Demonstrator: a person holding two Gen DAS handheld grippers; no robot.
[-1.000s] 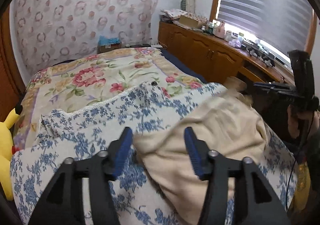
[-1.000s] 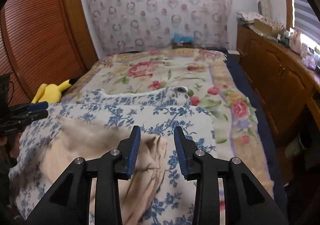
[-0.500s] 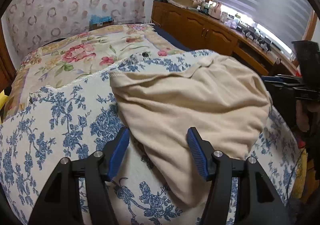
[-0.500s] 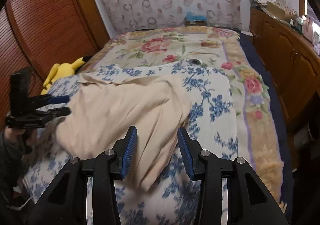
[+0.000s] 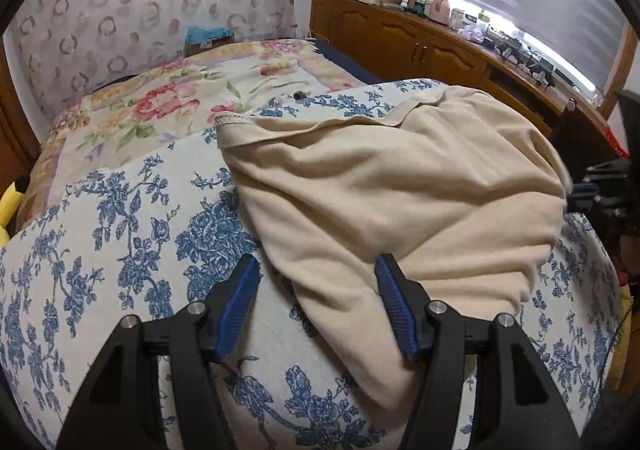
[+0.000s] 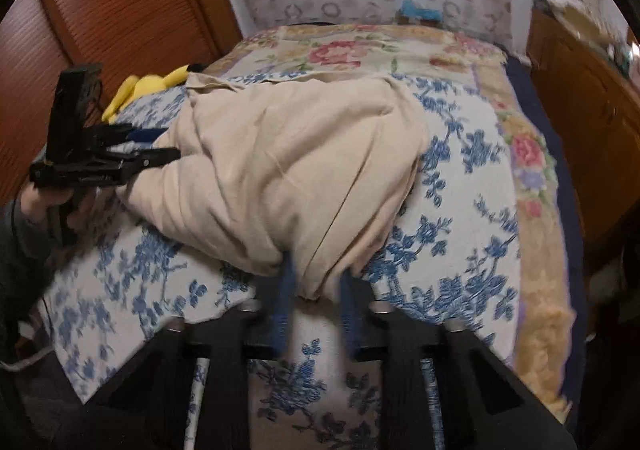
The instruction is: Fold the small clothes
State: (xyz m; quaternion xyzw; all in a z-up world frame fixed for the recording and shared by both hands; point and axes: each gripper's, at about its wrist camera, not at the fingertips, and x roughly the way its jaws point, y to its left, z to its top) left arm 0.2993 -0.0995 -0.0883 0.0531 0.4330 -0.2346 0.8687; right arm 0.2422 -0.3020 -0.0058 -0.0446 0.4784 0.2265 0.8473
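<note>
Garment point(image 5: 400, 186), beige, small, soft knit: lies rumpled on the blue-flowered cloth point(image 5: 120, 234) spread over the bed point(image 5: 168, 110), one hemmed edge toward the headboard wall, bulk bunched between my two hands; yellow plush toy point(image 6: 132, 88) beside it at the bed's edge, not involved.
Right gripper point(image 6: 316, 290): jaws closing on the near lower corner of the garment; fabric sits between the blue pads, blurred, so how firm the pinch is I cannot tell.
Left gripper point(image 5: 316, 302): jaws stand apart, empty; one pad touches or just overlaps the garment's near edge, the other is over bare cloth.
Step in hand, as I judge it: take both near corners to spread the piece flat.
Method: pinch a single layer only; close my left on the edge, not the cloth beneath; lift both corners together; draw apart evenly to shed wrinkles.
</note>
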